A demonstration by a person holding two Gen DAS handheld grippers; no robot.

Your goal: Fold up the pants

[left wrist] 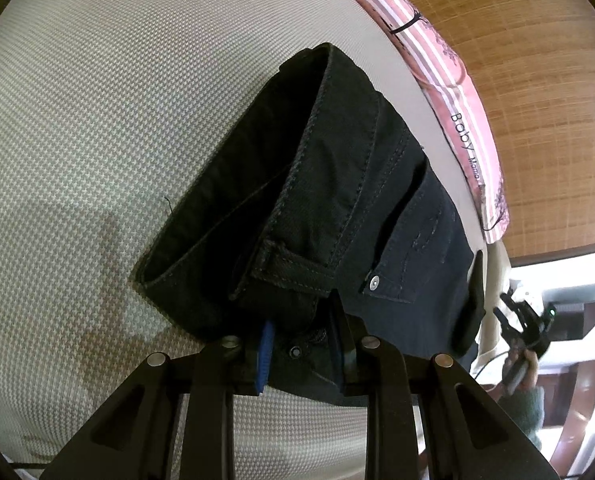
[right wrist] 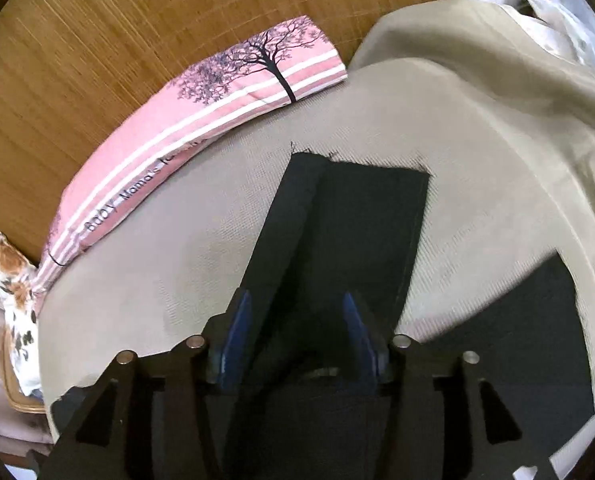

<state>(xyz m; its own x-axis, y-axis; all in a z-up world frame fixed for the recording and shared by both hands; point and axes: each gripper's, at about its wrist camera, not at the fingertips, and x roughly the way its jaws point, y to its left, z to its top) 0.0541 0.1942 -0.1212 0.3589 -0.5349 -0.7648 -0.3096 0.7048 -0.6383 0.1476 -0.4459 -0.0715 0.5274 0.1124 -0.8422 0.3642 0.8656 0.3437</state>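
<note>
Dark jeans lie on a beige woven bed cover. In the left wrist view the waist end of the pants is bunched and lifted, with belt loop and rivet showing. My left gripper has its blue-padded fingers on either side of the waistband fabric, closed on it. In the right wrist view the leg ends of the pants stretch away over the cover. My right gripper straddles the leg fabric with a wide gap between its fingers.
A pink striped pillow with a tree print lies along the far edge against a wooden headboard. A floral cushion sits at the left. Rumpled beige cover rises at the right. The other gripper shows at the right.
</note>
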